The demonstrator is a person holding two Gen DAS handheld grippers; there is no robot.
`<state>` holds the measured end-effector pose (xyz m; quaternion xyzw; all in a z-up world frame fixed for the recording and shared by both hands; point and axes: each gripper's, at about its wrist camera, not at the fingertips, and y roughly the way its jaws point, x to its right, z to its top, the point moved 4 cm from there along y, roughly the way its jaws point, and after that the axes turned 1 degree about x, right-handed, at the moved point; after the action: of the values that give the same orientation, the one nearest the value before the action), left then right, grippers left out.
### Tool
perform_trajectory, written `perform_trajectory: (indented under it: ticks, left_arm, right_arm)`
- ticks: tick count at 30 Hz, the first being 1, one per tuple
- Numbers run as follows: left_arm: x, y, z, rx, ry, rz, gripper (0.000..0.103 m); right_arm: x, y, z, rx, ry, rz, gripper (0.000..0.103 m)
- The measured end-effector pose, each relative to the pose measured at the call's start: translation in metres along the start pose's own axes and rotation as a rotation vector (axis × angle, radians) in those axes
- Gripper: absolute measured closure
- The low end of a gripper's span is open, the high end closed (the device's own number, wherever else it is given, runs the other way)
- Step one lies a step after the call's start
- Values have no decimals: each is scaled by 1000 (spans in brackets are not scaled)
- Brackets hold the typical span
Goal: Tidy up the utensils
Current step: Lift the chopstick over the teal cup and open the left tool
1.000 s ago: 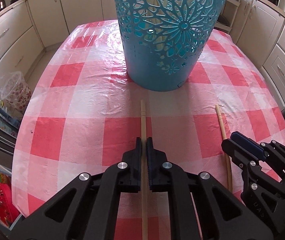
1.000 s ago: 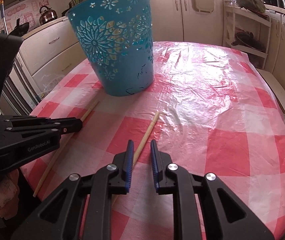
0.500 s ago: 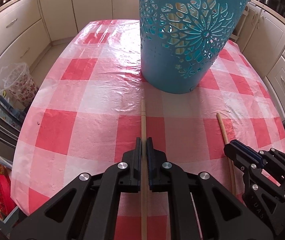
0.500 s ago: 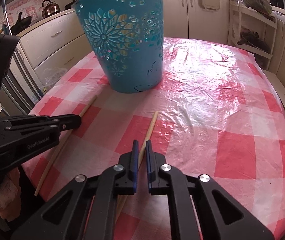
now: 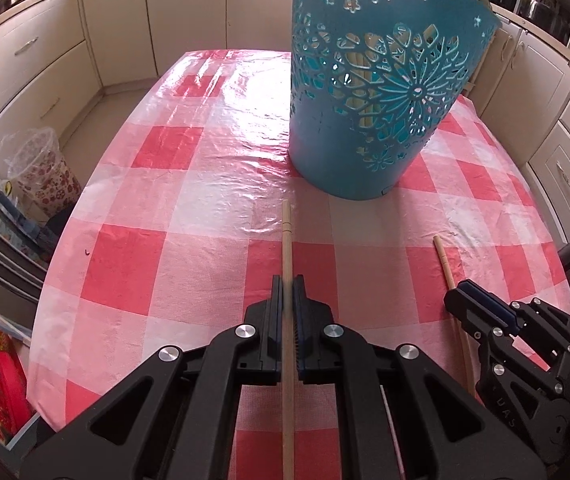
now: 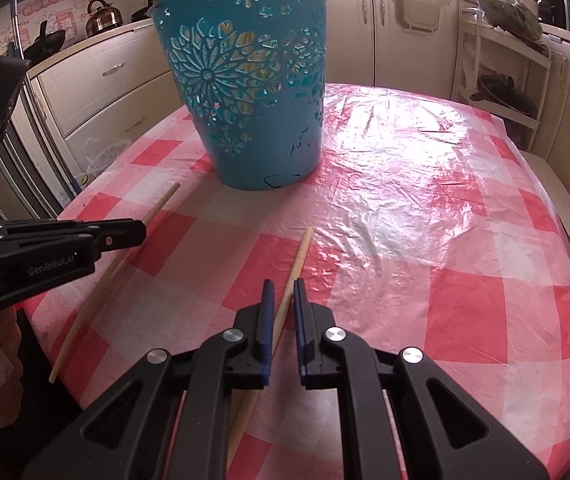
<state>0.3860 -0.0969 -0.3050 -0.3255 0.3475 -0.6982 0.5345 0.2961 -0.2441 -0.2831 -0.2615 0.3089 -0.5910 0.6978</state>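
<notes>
1. Left gripper (image 5: 287, 296): jaws together on the left chopstick (image 5: 286, 248), clamped near mid-length; the blunt end juts ahead toward the basket.
2. Right gripper (image 6: 283, 304): jaws have just been closing, and the right chopstick (image 6: 299, 256) sits between them. The right-hand pad seems to touch the stick, a sliver of gap shows on the other side; I read it as gripped, only lightly.
3. Both chopsticks lie low over the red-and-white checked tablecloth (image 6: 465, 292), well apart from each other, blunt ends pointing toward the teal cut-out basket (image 6: 253, 92). Whether either is already clear of the cloth, I cannot tell.
4. Basket stands upright on the table beyond both sticks; pale stick-like shapes show through its cut-outs in the left wrist view, so it probably holds other utensils.
5. Step in hand, as judged: the pick-up of the pair, one stick per gripper.
6. Next move calls for raising both above the basket rim, tipping each nearer upright, then releasing inside. Risk: the right stick swivelling in a weak pinch.
</notes>
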Motion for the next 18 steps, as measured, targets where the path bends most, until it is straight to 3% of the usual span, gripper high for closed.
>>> perform_trajectory:
  ticks: [8,18]
  left_arm:
    - [-2,-28,8,70,-7,-19,98]
    - [-26,-117,51,294,-121,-188,98]
  right_arm:
    - [0,0,0,8,0,3,93]
    - [3,-1,-1,13,20,16,93]
